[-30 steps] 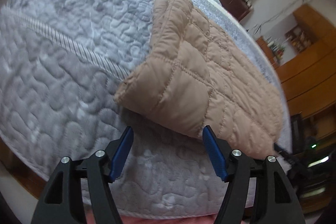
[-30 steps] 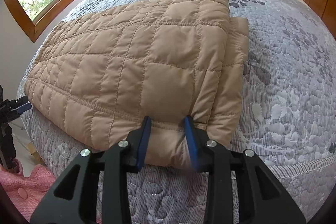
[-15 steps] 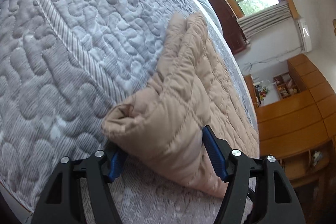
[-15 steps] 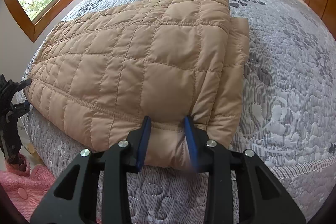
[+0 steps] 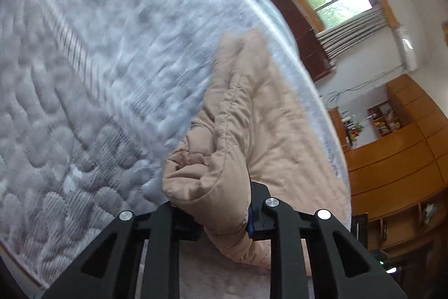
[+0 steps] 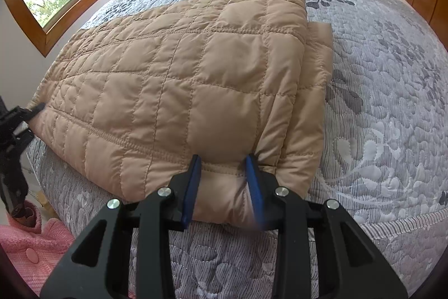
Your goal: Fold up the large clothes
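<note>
Quilted tan jacket (image 6: 179, 91), soft and puffy, lies on the bed (image 6: 392, 102); left gripper (image 5: 224, 217) has just closed on its corner, right gripper (image 6: 224, 187) pinches the near hem.

No readable text, label, brand, number or sign in either view. Shelf items on far wooden cabinets too small and blurred to read.
</note>
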